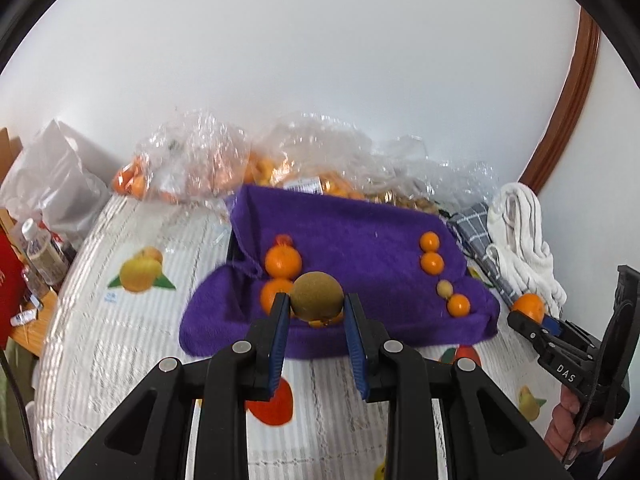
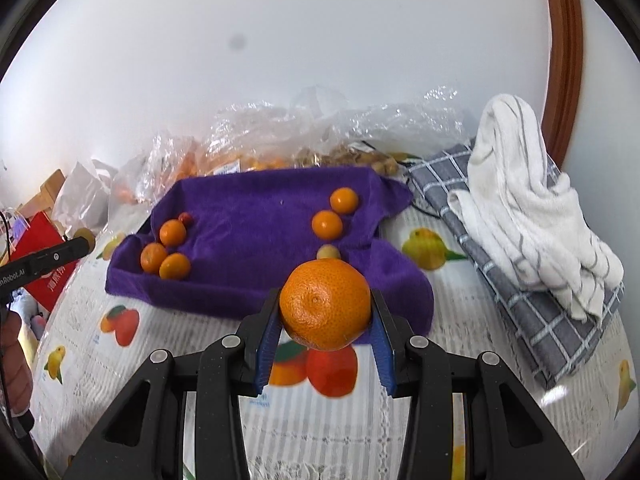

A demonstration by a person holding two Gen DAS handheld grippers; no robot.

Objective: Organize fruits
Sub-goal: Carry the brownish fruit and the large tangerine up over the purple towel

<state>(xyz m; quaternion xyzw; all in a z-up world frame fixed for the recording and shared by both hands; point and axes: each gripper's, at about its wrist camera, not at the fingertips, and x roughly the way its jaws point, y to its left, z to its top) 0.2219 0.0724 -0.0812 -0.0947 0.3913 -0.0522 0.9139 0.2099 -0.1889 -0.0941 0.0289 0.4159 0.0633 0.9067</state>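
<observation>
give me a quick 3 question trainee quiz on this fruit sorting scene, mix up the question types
1. True or false: the left gripper is empty.
2. Which fruit sits between the right gripper's jaws? A) a banana B) an orange mandarin C) a green apple
3. Fill in: the sorted fruits lie on a ______ cloth.

Key:
1. False; its jaws are shut on a brown kiwi.
2. B
3. purple
</observation>
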